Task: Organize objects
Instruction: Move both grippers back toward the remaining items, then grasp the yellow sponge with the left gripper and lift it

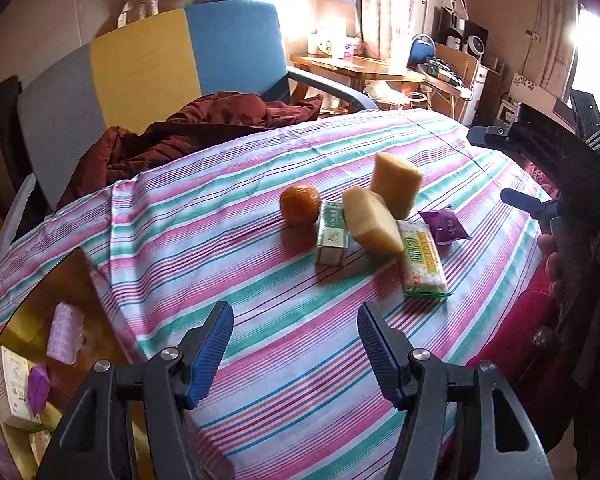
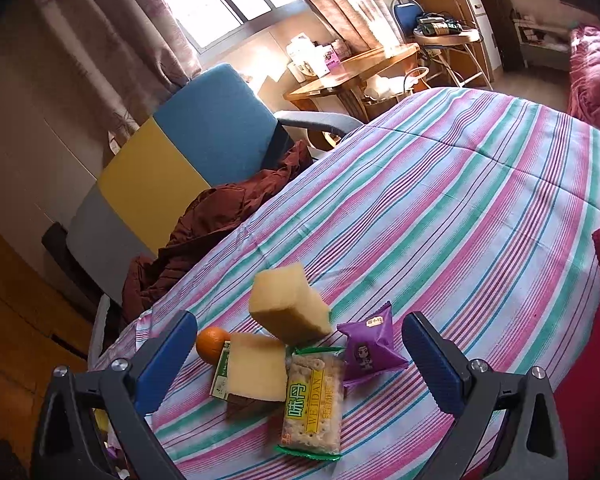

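Observation:
On the striped tablecloth (image 1: 260,280) lies a cluster: an orange (image 1: 300,205), a green box (image 1: 332,232), two yellow sponges (image 1: 396,184) (image 1: 372,222), a cracker packet (image 1: 422,258) and a purple snack pack (image 1: 444,226). My left gripper (image 1: 296,352) is open and empty, short of the cluster. My right gripper (image 2: 300,364) is open and empty above the cluster; the sponges (image 2: 288,308) (image 2: 256,368), cracker packet (image 2: 312,396), purple pack (image 2: 370,350), orange (image 2: 212,342) and green box (image 2: 220,376) show between its fingers. The right gripper also shows in the left wrist view (image 1: 500,164).
A basket-like container (image 1: 24,380) at the lower left holds a white box (image 1: 10,392), a purple pack (image 1: 38,386) and a pink item (image 1: 64,332). A grey, yellow and blue chair (image 1: 148,80) with a maroon jacket (image 1: 188,132) stands behind the table. Red fabric (image 1: 516,340) lies right.

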Motion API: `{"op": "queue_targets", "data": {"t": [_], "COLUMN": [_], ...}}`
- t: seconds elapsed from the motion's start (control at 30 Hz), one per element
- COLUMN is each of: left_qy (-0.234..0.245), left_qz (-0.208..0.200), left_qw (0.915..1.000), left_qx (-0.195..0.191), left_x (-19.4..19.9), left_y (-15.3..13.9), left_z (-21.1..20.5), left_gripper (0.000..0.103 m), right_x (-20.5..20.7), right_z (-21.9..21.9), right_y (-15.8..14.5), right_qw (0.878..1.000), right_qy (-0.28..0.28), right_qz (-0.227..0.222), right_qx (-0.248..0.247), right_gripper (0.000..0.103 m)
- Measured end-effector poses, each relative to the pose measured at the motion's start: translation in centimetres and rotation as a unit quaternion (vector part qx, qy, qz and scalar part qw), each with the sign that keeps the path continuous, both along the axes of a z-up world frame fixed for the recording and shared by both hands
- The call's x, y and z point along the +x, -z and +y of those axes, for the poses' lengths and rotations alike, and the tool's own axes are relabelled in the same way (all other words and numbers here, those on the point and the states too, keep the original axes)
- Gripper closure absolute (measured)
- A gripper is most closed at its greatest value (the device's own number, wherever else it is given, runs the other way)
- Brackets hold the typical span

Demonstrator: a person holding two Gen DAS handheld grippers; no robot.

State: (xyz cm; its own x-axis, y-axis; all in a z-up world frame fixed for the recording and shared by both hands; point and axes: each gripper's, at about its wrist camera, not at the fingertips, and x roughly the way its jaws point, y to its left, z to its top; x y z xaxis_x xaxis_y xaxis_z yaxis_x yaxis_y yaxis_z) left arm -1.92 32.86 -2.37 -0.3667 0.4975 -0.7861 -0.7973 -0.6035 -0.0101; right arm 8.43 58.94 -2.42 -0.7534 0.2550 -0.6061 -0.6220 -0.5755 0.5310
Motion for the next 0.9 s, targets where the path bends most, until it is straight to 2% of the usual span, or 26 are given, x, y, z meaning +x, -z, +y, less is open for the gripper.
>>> {"op": "queue_targets", "data": {"t": [0.23, 0.3, 0.37, 0.47, 0.7, 0.77, 0.8, 0.9], "left_qy": [0.035, 0.058, 0.080, 0.077, 0.063, 0.071, 0.079, 0.099], "left_qz": [-0.019, -0.016, -0.035, -0.072, -0.109, -0.108, -0.094, -0.074], "left_qw": [0.9992, 0.9982, 0.9962, 0.9944, 0.9917, 0.9911, 0.9920, 0.9922], "left_qx": [0.003, -0.001, -0.004, -0.005, -0.025, -0.031, -0.029, -0.019], "left_x": [-1.2, -1.5, -2.3, -3.9, -6.1, -5.8, -5.3, -4.2], "left_y": [1.1, 1.2, 1.6, 2.2, 5.0, 5.7, 5.7, 5.4], "left_z": [5.3, 7.0, 8.8, 11.0, 15.4, 16.1, 16.3, 15.9], "left_gripper": [0.043, 0.043, 0.043, 0.042, 0.041, 0.047, 0.063, 0.069], "right_x": [0.1, -0.1, -0.1, -0.2, -0.4, -0.5, -0.5, -0.3], "right_z": [0.5, 0.5, 0.5, 0.6, 0.8, 0.9, 0.9, 1.1], "right_y": [0.6, 0.7, 0.8, 0.9, 1.3, 1.4, 1.4, 1.5], "right_qw": [1.000, 1.000, 0.999, 0.999, 0.998, 0.998, 0.998, 0.998], "right_qy": [-0.004, -0.008, -0.012, -0.016, -0.025, -0.026, -0.026, -0.020], "right_qz": [0.009, 0.008, 0.009, 0.009, 0.012, 0.013, 0.014, 0.016], "right_qx": [-0.024, -0.029, -0.032, -0.036, -0.051, -0.055, -0.057, -0.060], "right_gripper": [0.000, 0.000, 0.000, 0.000, 0.000, 0.000, 0.000, 0.000]}}
